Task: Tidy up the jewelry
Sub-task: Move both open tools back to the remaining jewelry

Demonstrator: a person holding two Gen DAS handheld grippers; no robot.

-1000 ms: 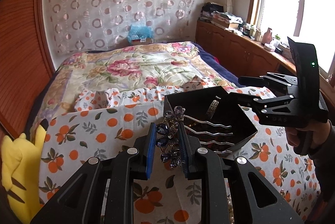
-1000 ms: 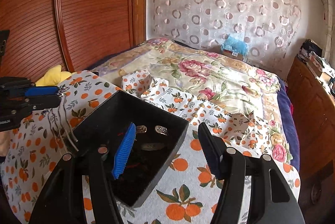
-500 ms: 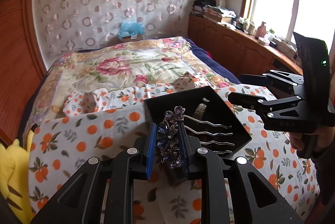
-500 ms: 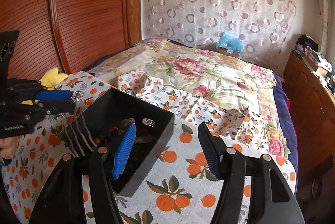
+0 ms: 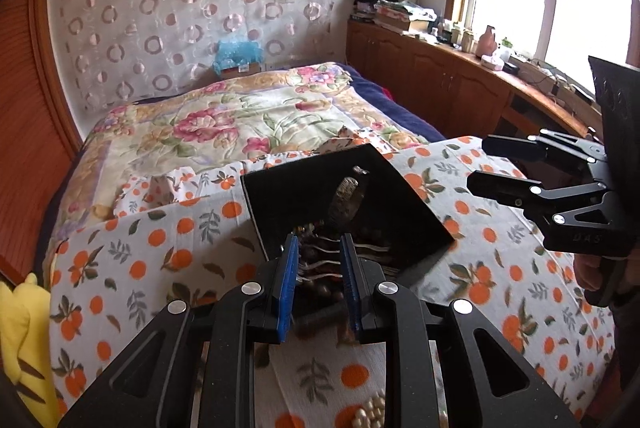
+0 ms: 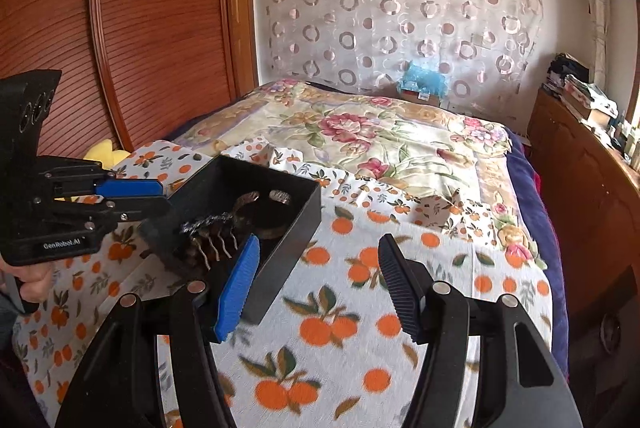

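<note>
A black open jewelry box (image 5: 384, 184) (image 6: 292, 228) sits on the orange-print cloth. Inside it lie a jeweled hair comb with wavy silver prongs (image 5: 320, 260) (image 6: 212, 232), a silver bangle (image 5: 347, 200) (image 6: 248, 204) and beads. My left gripper (image 5: 319, 282) (image 6: 132, 196) hovers over the box's near corner, jaws slightly apart, holding nothing; the comb lies below and between its fingers. My right gripper (image 6: 316, 292) (image 5: 492, 164) is wide open and empty at the box's right side.
The orange-print cloth (image 6: 400, 268) covers the foot of a bed with a floral quilt (image 5: 224, 120). A pearl strand (image 5: 370, 414) lies on the cloth near my left gripper. A yellow plush toy (image 5: 20, 324) sits at the left edge. Wooden cabinets (image 5: 440, 80) line the right wall.
My left gripper carried the jeweled comb over the box, then opened and let it drop inside. The right gripper stayed open beside the box.
</note>
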